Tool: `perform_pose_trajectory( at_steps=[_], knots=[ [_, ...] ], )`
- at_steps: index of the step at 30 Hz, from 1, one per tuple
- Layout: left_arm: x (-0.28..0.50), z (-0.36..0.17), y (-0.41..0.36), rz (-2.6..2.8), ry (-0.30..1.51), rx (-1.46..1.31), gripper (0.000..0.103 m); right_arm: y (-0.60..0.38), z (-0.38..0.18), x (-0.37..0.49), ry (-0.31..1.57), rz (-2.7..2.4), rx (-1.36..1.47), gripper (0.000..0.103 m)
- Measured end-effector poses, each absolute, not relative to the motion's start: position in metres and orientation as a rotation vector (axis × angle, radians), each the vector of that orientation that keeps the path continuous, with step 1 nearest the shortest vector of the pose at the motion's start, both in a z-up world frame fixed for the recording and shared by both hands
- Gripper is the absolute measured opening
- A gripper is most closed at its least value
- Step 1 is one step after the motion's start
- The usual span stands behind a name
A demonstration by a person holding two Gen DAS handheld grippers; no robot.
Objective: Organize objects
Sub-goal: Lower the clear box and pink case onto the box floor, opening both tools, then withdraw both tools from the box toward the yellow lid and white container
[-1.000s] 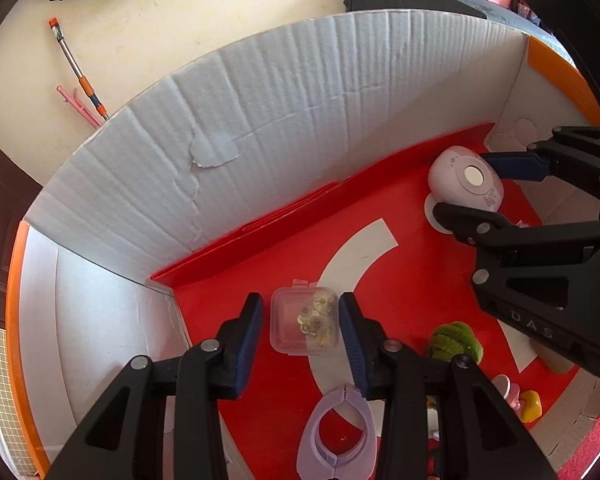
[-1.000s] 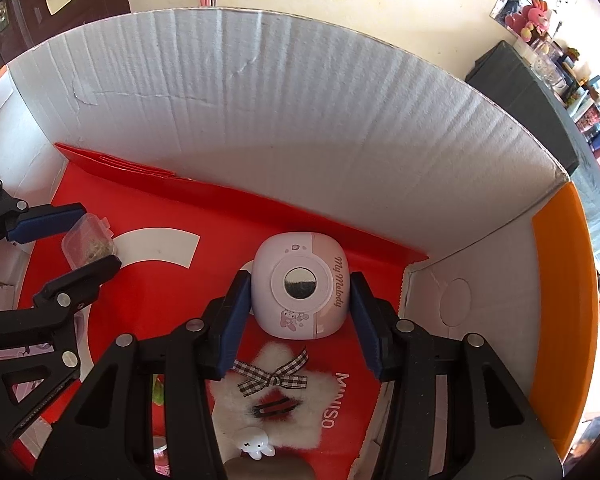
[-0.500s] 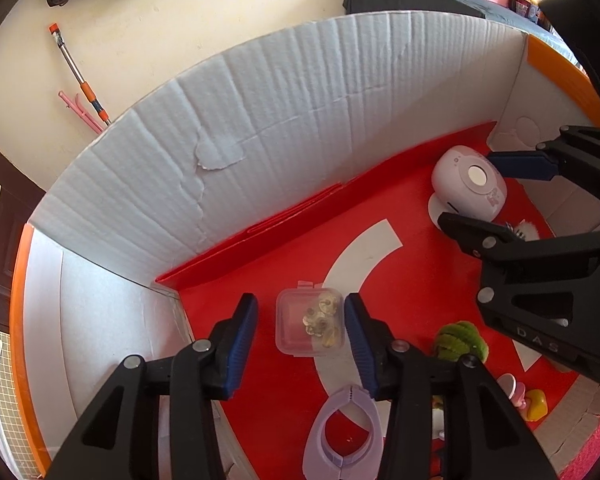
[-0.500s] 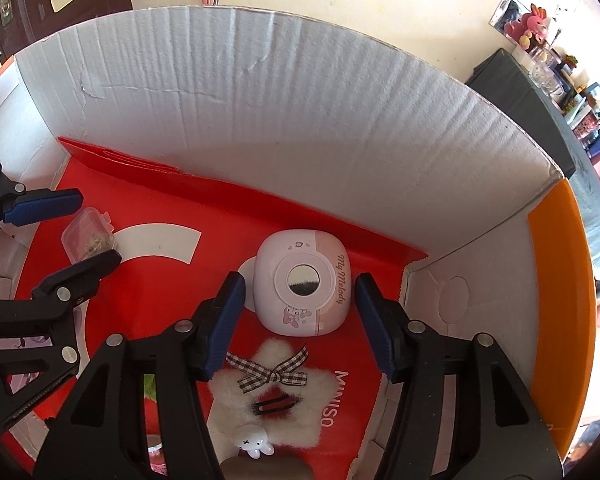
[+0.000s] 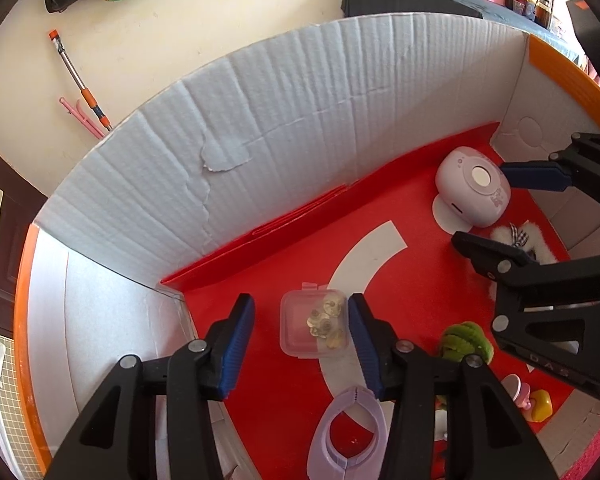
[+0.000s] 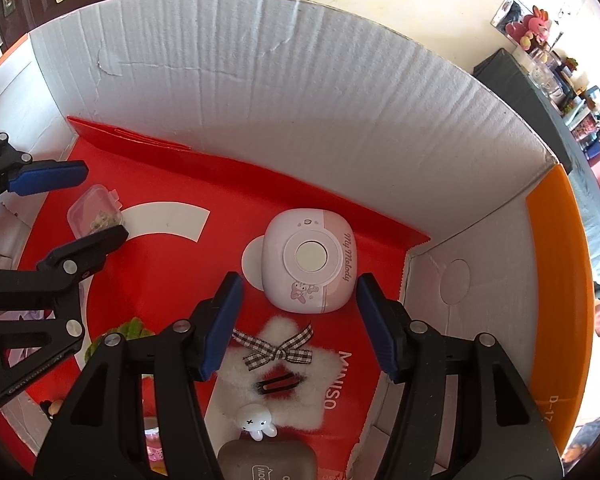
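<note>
Both grippers hang inside a cardboard box [image 5: 300, 128] with a red floor. My left gripper [image 5: 302, 320] is open, its blue pads either side of a small clear plastic case [image 5: 314, 328] of metal bits that rests on the floor. My right gripper [image 6: 298, 304] is open and empty, just short of a pink rounded My Melody device [image 6: 310, 266] that lies on the floor near the right corner. The case also shows in the right wrist view [image 6: 94, 214], and the device in the left wrist view [image 5: 474, 186].
A white fluffy star clip with a checked bow [image 6: 278, 360], a rabbit figure [image 6: 256, 420] and a grey pouch [image 6: 268, 462] lie under the right gripper. A lilac claw clip [image 5: 346, 432], a green fuzzy item [image 5: 466, 340] and small pink and yellow toys [image 5: 530, 398] lie near the left one.
Both grippers have opened wider and drawn back. The clear case and the pink device stay on the box floor, now free of the pads.
</note>
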State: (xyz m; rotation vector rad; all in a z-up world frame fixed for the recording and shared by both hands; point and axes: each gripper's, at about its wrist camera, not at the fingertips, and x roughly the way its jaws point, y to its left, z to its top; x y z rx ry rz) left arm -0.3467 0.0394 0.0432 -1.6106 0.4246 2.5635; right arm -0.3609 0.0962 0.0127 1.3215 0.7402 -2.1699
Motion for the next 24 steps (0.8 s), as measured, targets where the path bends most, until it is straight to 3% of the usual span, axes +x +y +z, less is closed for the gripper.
perform_pose_trajectory(
  at_steps=[24],
  knots=[
    [-0.352, 0.07, 0.008, 2.602, 0.405, -1.51, 0.051, 0.093, 0.042, -0.291, 0.71, -2.258, 1.218, 0.06]
  ],
)
